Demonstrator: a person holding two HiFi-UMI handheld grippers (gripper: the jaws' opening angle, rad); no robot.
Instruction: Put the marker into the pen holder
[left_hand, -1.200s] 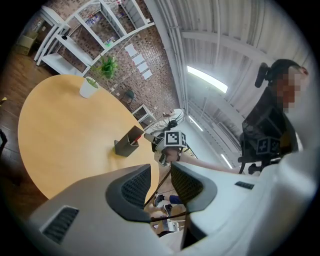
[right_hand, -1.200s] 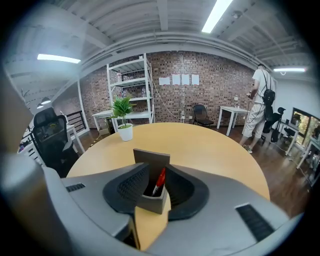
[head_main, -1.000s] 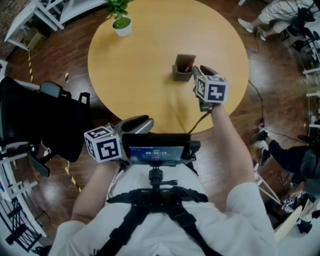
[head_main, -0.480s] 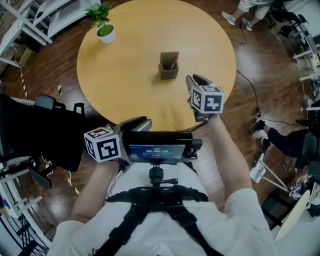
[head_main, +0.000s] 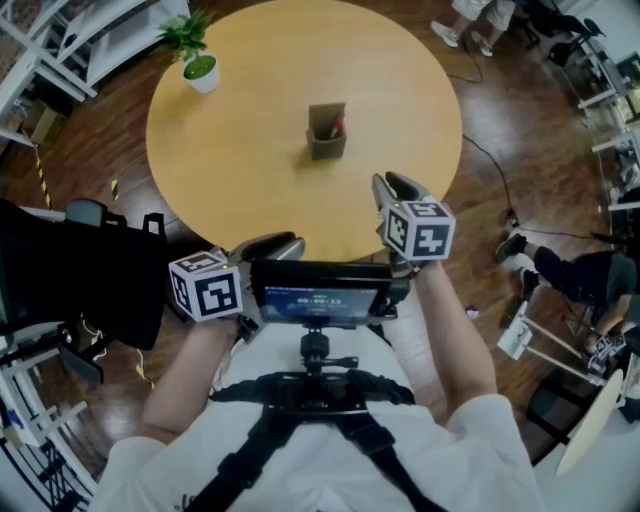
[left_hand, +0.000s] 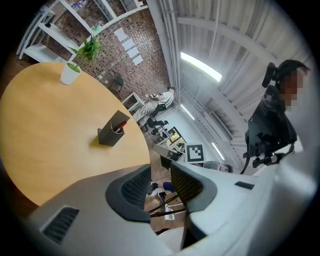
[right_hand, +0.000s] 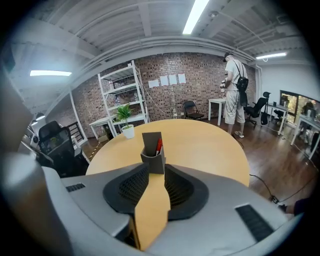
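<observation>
The dark grey pen holder (head_main: 326, 140) stands upright near the middle of the round wooden table (head_main: 230, 150). A red marker (head_main: 337, 124) sticks up inside it. My right gripper (head_main: 398, 188) hovers over the table's near edge, well short of the holder, open and empty. In the right gripper view the pen holder (right_hand: 153, 155) with the marker (right_hand: 158, 145) shows just past my right gripper (right_hand: 152, 185). My left gripper (head_main: 268, 247) sits close to my body at the table's edge, open, holding nothing. The left gripper view has the pen holder (left_hand: 112, 132) far off, beyond my left gripper (left_hand: 160, 172).
A small potted plant (head_main: 195, 58) stands at the table's far left rim. A black chair (head_main: 90, 270) is on the floor to my left. White shelves (right_hand: 120, 95) line the brick wall, and a person (right_hand: 232, 95) stands at the far right.
My right gripper has drawn back from the pen holder toward my body, leaving the marker standing inside it. The left gripper has stayed where it was.
</observation>
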